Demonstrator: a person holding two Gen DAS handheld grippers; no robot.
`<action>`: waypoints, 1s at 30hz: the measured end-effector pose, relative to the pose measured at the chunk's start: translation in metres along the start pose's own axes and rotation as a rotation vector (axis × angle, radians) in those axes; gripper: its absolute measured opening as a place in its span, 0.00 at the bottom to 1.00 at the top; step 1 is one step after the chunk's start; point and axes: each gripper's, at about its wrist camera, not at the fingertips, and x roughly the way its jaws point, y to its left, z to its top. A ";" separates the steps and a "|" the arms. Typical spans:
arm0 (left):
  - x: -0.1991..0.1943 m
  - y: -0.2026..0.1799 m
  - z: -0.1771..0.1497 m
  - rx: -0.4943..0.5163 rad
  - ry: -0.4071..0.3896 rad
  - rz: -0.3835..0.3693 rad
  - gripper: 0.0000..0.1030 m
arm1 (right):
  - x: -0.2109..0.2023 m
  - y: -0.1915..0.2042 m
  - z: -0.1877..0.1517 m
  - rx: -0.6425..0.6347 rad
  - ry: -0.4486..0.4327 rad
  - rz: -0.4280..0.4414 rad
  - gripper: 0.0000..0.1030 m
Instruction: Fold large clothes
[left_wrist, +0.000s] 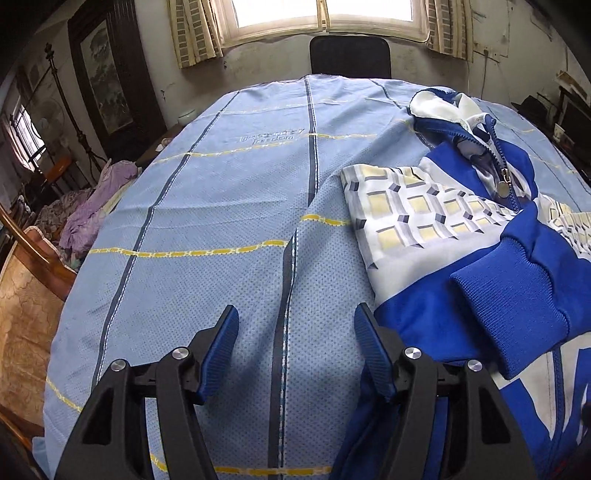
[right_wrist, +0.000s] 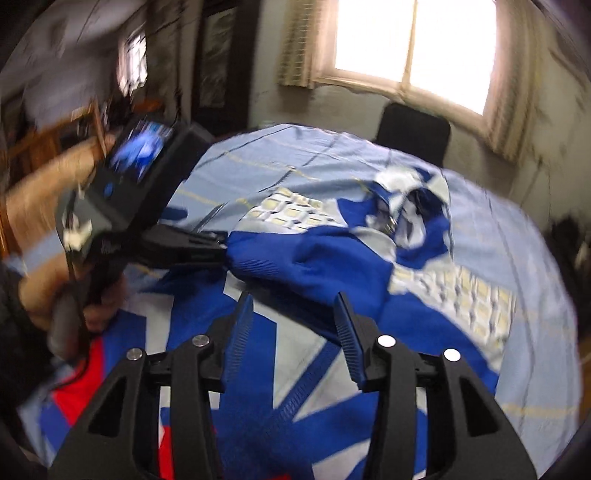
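A blue and white zip-up jacket (left_wrist: 461, 258) with a yellow-and-grey square pattern lies crumpled on the right side of a light blue sheet (left_wrist: 221, 221). One ribbed blue cuff (left_wrist: 517, 302) is folded across its front. My left gripper (left_wrist: 295, 321) is open over bare sheet, just left of the jacket's edge, with nothing between its fingers. In the blurred right wrist view my right gripper (right_wrist: 293, 301) hangs open above the jacket (right_wrist: 332, 266), holding nothing. The left gripper (right_wrist: 219, 242) shows there too, held by a hand (right_wrist: 96, 306), with its tips beside the blue sleeve.
A black chair (left_wrist: 350, 55) stands at the far end under a bright window. Purple clothes (left_wrist: 96, 206) are piled off the left edge beside wooden furniture (left_wrist: 33, 258). Red fabric (right_wrist: 81, 398) shows at the near left. Shelves with clutter line the right wall.
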 end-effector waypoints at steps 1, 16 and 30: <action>0.001 0.000 0.000 -0.003 0.002 -0.003 0.64 | 0.005 0.011 0.002 -0.059 0.001 -0.027 0.45; 0.002 0.000 0.000 -0.030 0.005 0.003 0.71 | 0.043 -0.013 0.014 -0.063 0.006 -0.143 0.14; 0.001 -0.001 -0.003 -0.026 -0.019 0.043 0.79 | -0.001 -0.206 -0.099 0.897 0.028 0.093 0.48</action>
